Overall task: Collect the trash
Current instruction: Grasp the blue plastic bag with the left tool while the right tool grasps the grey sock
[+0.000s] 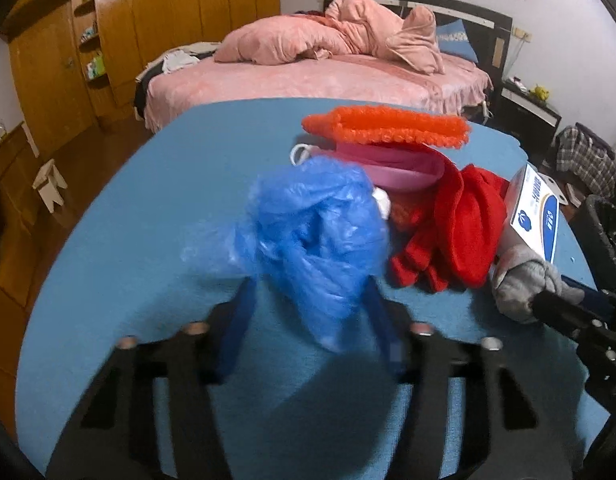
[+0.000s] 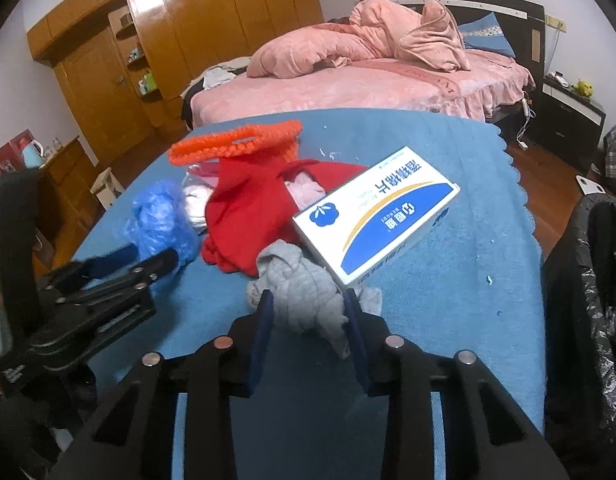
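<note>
Crumpled blue plastic bag (image 1: pixel 316 240) on the blue tablecloth (image 1: pixel 167 200), pinched between the left gripper (image 1: pixel 308 300) fingers. Knotted grey cloth (image 2: pixel 303 292) clamped in the right gripper (image 2: pixel 308 300), touching a white-and-blue box (image 2: pixel 380 216). Red garment (image 2: pixel 251 208) between both.

Left claw (image 1: pixel 308 292) pinches crumpled blue plastic bag (image 1: pixel 320 236).

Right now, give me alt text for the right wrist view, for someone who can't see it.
The right gripper has its jaws closed on a grey cloth wad on a blue table, against a white and blue box. To the left, the left gripper pinches a blue plastic bag beside red cloth.
</note>
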### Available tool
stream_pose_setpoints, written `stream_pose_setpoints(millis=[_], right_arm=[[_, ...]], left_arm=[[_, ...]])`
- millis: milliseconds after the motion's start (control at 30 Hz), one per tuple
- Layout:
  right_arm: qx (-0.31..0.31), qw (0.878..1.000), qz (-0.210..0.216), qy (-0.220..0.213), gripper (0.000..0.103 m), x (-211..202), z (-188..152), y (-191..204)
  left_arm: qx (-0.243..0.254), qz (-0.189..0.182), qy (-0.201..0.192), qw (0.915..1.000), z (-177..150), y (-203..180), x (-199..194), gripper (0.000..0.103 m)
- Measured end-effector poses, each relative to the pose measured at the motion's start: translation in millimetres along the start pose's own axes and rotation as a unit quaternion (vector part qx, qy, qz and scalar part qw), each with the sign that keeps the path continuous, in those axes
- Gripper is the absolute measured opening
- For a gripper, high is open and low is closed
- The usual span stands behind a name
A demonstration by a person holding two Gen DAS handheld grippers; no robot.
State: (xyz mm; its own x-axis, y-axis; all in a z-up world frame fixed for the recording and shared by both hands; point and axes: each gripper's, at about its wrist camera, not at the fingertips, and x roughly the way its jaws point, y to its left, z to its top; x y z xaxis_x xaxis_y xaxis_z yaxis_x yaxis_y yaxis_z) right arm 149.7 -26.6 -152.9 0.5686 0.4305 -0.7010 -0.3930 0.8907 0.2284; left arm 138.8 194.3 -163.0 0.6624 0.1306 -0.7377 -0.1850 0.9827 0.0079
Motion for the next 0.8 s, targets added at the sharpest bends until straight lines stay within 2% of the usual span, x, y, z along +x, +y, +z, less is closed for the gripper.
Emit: stream_pose_setpoints(millis=[33,233,333,500,533,567,633,733,800], right_arm=[[-0.002,1.0,0.003,-0.003,0.034,-3,1,1],[-0.008,1.0,0.014,-0.015,0.034,-19,0,1],[-0.008,1.0,0.014,-0.018,0.034,-25,-1,-2],[0.003,1.0,0.005,-0.015,0.034,-25,-3,-11],[0.006,1.0,0.004,-0.013,0.034,-24,-3,-13],[0.007,1.0,0.004,-0.012,0.034,-24,-4,-14],[0.009,1.0,0.001,-0.011,0.034,-23,-4,-16],[0.011,1.0,0.0,-0.013,0.034,-23,-3,-18],[0.011,1.0,0.0,-0.015,0.034,-24,-3,-18]], left_arm=[[-0.001,-0.006,-0.002,1.0,0,1,-1,0.033],[-0.007,-0.016,-0.016,0.9997,-7,2,-17,0.028],[0.001,-0.021,-0.02,0.9996,-17,-2,-32,0.019],[0.003,-0.029,-0.016,0.9994,-28,-5,-45,0.02],[0.003,-0.027,-0.016,0.9995,-28,-5,-46,0.03],[0.003,-0.024,-0.019,0.9995,-27,-5,-47,0.05],[-0.002,-0.006,-0.035,0.9994,-24,-3,-52,0.07],[-0.012,0.009,-0.047,0.9988,-14,1,-51,0.079],[-0.017,0.019,-0.049,0.9985,-8,4,-45,0.08]])
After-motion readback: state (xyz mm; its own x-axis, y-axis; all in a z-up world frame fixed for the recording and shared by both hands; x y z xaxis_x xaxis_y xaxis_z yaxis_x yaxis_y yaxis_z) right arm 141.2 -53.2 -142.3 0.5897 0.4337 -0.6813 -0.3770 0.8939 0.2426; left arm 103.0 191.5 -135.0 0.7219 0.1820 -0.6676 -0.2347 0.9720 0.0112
